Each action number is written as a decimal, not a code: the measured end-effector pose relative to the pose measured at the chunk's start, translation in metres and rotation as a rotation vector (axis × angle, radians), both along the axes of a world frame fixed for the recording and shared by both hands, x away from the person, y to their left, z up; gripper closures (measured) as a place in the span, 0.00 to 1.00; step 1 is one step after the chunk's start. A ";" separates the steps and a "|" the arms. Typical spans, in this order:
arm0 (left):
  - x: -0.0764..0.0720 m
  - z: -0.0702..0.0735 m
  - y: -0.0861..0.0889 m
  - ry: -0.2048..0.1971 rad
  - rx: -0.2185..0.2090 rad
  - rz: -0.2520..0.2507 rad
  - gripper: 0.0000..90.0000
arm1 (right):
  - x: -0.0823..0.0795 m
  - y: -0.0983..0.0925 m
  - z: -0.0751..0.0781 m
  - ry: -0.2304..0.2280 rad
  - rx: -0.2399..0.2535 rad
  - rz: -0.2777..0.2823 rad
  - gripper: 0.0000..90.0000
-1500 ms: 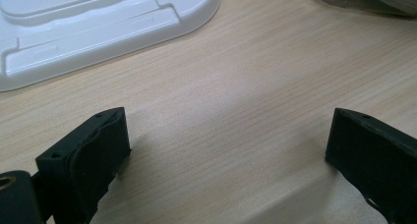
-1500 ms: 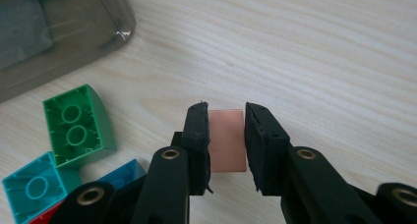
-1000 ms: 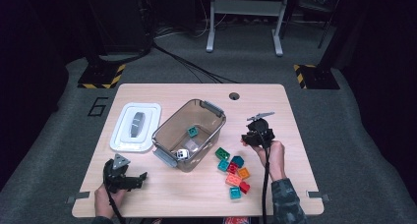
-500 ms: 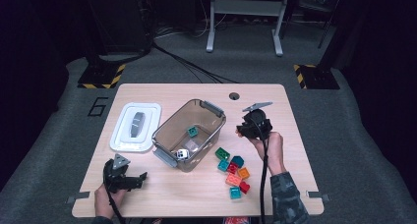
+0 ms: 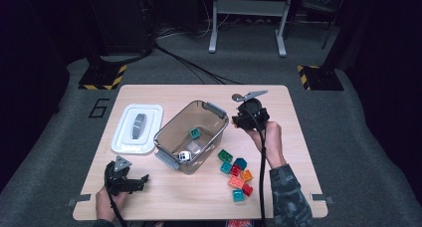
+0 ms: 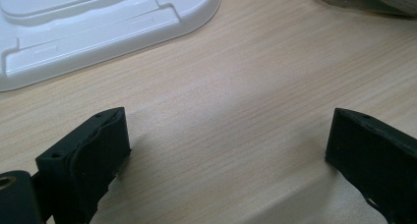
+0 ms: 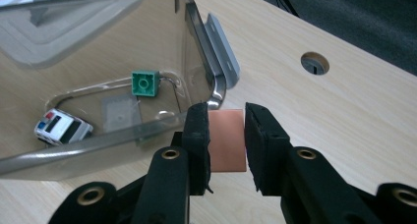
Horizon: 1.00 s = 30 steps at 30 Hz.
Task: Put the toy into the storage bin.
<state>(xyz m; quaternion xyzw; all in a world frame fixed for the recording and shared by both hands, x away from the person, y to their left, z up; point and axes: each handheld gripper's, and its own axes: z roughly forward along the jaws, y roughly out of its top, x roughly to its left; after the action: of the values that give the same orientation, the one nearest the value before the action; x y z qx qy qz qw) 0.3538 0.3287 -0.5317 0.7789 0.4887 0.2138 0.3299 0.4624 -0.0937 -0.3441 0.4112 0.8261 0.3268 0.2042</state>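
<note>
My right gripper [image 5: 237,120] hangs above the table just right of the clear plastic bin [image 5: 166,128], shut on a flat orange brick [image 7: 227,140] that sits between its pads. In the right gripper view the jaws [image 7: 226,117] point at the bin's near corner [image 7: 214,89]. Inside the bin lie a green brick [image 7: 145,83] [image 5: 195,133] and a white toy car [image 7: 61,127] [image 5: 184,156]. My left gripper [image 5: 138,181] rests open on the table's front left, nothing between its jaws [image 6: 226,135].
A white lid [image 5: 138,128] [image 6: 88,22] lies left of the bin. Several loose coloured bricks [image 5: 236,173] are scattered right of the bin, near the front. A round hole [image 7: 314,63] is in the tabletop beyond the bin.
The right gripper has risen and drifted left toward the bin's rim with the orange brick in it. The left gripper has not moved.
</note>
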 end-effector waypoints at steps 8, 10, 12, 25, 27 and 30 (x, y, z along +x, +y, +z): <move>0.000 0.000 0.000 0.001 0.001 -0.001 0.03 | 0.008 0.023 0.013 -0.020 -0.021 0.053 0.80; 0.000 0.000 0.000 0.000 0.000 0.000 0.03 | 0.011 0.029 0.013 -0.019 -0.022 0.060 0.80; 0.000 0.000 0.000 0.000 0.001 -0.001 0.03 | 0.015 0.035 0.011 -0.014 -0.023 0.070 0.80; 0.000 0.000 0.000 0.001 0.001 -0.002 0.03 | 0.034 0.055 -0.015 0.036 -0.059 0.078 0.80; 0.000 0.000 0.000 0.001 0.000 -0.003 0.03 | 0.035 0.055 -0.018 0.053 -0.062 0.072 0.80; 0.000 0.000 0.000 0.001 -0.001 -0.002 0.03 | 0.034 0.055 -0.021 0.061 -0.082 0.063 0.80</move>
<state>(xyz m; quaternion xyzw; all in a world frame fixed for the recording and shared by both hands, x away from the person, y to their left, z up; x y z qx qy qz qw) 0.3539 0.3287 -0.5317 0.7795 0.4879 0.2130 0.3301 0.4966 -0.0390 -0.3651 0.3860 0.8572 0.2862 0.1852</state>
